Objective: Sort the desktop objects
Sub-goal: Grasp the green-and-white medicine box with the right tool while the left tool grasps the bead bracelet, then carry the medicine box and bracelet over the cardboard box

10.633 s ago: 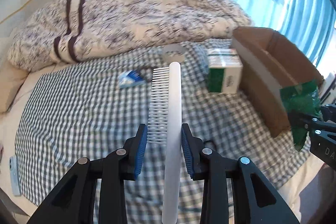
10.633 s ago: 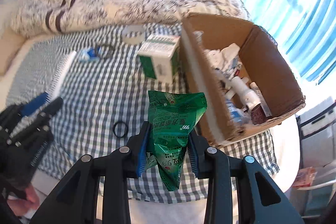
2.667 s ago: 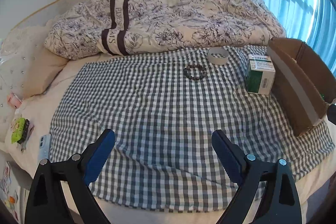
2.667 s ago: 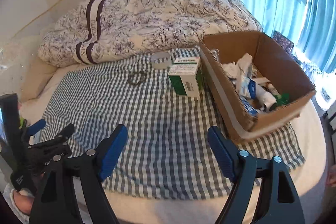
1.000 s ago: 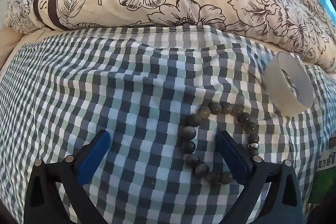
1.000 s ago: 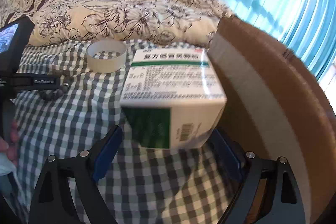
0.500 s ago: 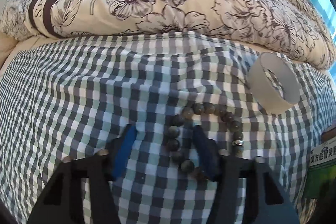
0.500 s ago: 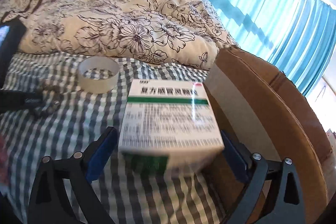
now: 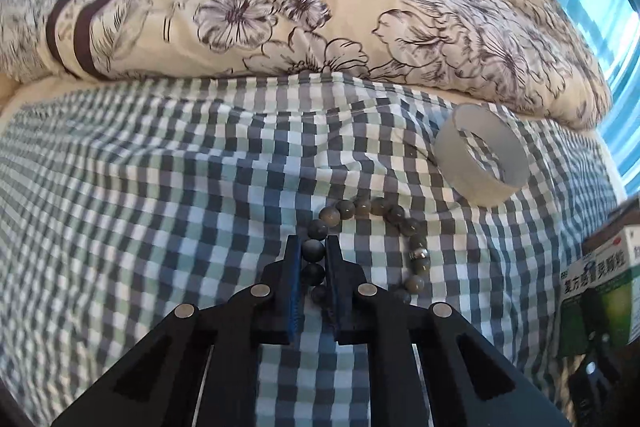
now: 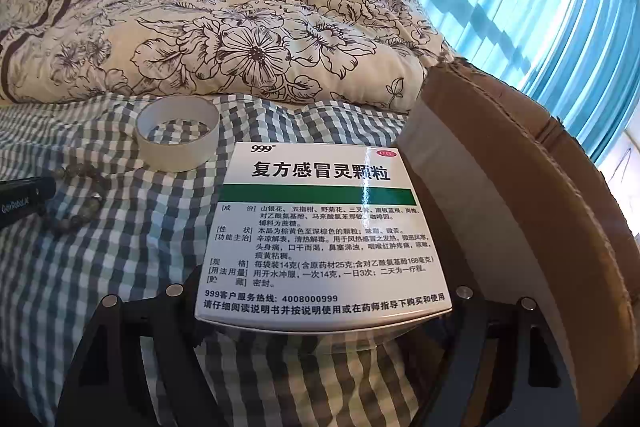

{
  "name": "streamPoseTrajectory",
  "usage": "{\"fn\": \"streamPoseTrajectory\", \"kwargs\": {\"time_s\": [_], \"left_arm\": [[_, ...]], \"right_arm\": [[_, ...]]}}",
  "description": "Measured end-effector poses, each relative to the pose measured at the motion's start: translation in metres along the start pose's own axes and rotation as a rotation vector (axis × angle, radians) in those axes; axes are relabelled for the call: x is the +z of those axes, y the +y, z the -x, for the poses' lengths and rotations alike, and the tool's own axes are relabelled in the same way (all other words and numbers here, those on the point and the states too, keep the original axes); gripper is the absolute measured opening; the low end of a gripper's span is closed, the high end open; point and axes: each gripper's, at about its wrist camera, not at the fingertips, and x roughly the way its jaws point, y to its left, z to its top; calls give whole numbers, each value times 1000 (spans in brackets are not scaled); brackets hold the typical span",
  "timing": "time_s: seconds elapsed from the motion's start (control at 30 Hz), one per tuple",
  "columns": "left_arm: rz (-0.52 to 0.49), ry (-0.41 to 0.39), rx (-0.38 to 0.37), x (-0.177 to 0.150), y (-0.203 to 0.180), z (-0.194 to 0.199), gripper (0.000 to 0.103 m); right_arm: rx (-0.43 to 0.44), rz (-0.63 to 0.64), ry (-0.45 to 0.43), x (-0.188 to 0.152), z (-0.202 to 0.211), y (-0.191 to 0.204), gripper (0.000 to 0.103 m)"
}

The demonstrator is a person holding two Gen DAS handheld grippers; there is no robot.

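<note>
A bracelet of grey-brown beads [image 9: 380, 206] lies on the checked cloth [image 9: 160, 187]. My left gripper [image 9: 313, 251] is shut on its near-left beads, down on the cloth. In the right wrist view the bracelet [image 10: 80, 195] shows at far left beside the left gripper's finger [image 10: 24, 201]. A white-and-green medicine box [image 10: 320, 227] sits between the arms of my right gripper [image 10: 320, 303], which has drawn in against its sides; the pads are hidden under the box. The same box [image 9: 596, 279] appears at the left view's right edge.
A white tape roll [image 9: 480, 163] lies just right of the bracelet, also seen as the tape roll [image 10: 178, 143] behind the medicine box. A brown cardboard box [image 10: 520, 207] stands close on the right. A floral duvet [image 10: 240, 27] bounds the back, blue curtains [image 10: 520, 7] beyond.
My left gripper has shut on the bracelet's beads. The right gripper's arms have drawn in around the medicine box, which now fills more of the view.
</note>
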Motion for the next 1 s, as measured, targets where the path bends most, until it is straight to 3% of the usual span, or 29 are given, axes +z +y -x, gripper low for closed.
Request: {"fn": "streamPoseTrajectory", "kwargs": {"time_s": [0.23,0.3,0.53,1.0], "left_arm": [[-36,-107,39,-11,-6,61,12],[-53,-128,87,-12,-6,81,12],[-114,-174,135,-26,-18,150,12],[-141,-221,104,-101,-34,263,12]], "right_arm": [[71,14,-31,1,36,-6,78],[97,10,-40,2,50,-9,78],[237,-26,-33,5,107,-24,78],[263,-90,-10,-40,201,-86,78]]}}
